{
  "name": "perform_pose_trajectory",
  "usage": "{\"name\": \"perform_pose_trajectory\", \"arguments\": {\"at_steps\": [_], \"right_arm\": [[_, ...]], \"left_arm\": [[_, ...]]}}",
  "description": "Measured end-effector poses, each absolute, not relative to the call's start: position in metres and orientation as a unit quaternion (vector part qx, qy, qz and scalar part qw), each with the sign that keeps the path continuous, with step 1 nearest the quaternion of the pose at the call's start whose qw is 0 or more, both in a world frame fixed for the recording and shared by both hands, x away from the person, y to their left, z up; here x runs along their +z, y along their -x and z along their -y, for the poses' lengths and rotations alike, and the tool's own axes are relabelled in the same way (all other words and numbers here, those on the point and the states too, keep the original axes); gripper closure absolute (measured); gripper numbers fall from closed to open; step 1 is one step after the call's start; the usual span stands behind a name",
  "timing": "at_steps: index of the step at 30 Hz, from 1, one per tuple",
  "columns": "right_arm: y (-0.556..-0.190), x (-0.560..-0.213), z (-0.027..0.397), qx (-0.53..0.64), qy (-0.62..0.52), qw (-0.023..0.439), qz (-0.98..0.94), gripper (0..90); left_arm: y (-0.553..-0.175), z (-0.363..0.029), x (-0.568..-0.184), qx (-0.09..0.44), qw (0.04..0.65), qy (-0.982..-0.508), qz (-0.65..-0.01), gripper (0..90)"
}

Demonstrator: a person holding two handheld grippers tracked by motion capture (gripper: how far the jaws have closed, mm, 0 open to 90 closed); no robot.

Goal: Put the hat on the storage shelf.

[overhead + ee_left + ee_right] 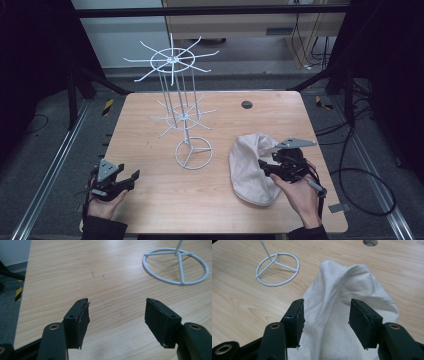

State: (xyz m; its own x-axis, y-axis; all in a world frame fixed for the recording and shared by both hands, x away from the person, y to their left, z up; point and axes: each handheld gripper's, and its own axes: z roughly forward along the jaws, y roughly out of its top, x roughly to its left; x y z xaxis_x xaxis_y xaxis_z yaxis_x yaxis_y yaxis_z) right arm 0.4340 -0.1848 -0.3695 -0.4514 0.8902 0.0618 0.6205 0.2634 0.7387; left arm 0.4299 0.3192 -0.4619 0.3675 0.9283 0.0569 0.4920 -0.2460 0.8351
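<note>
Cloth [251, 167], cream and crumpled, lies just right of the white wire rack [186, 107] on the wooden surface [165, 200]. Right gripper view shows right gripper [325, 321] spread wide over cloth folds; high view adds rack's spoked tiers, dark framing, grey floor. Left gripper [117, 318] wide, holding nothing, left of rack base.

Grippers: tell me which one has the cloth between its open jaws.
The right gripper: its jaws straddle the white cloth. The left gripper has bare table.
</note>
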Motion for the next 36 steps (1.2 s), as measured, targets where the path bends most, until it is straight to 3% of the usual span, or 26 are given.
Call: {"name": "perform_pose_trajectory", "arguments": {"at_steps": [25, 36], "right_arm": [[-0.479, -0.407, 0.162, 0.291, -0.519, 0.176, -0.784, 53.7], [-0.487, -0.420, 0.155, 0.288, -0.523, 0.179, -0.782, 72.3]], "left_arm": [[-0.436, -0.318, -0.470, 0.288, 0.363, -0.739, -0.488, 34.7], [-0.438, -0.319, -0.471, 0.284, 0.363, -0.738, -0.493, 34.8]]}}
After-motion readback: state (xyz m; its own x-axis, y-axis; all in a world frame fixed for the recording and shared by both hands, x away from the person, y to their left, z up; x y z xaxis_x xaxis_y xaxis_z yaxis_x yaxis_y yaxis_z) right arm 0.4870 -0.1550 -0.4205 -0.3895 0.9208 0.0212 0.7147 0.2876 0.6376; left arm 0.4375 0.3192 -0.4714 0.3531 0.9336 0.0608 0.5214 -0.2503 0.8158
